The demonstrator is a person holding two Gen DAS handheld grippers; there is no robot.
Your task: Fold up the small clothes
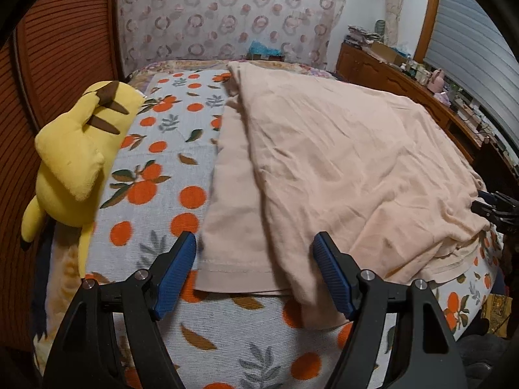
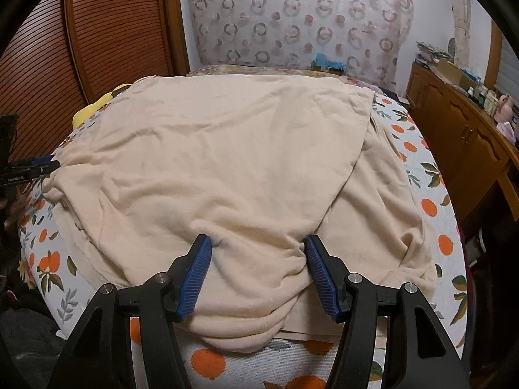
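A pale peach garment lies partly folded and wrinkled on the bed; it also fills the right wrist view. My left gripper is open, its blue pads astride the garment's near hemmed edge, holding nothing. My right gripper is open, its blue pads on either side of a bunched fold at the garment's near edge, not closed on it. The right gripper's tips show at the far right of the left wrist view, and the left gripper's tips at the left of the right wrist view.
The bed has a white cover with an orange-fruit print. A yellow plush toy lies along the bed's left edge by a brown slatted wardrobe. A wooden dresser with clutter stands on the right. A patterned curtain hangs behind.
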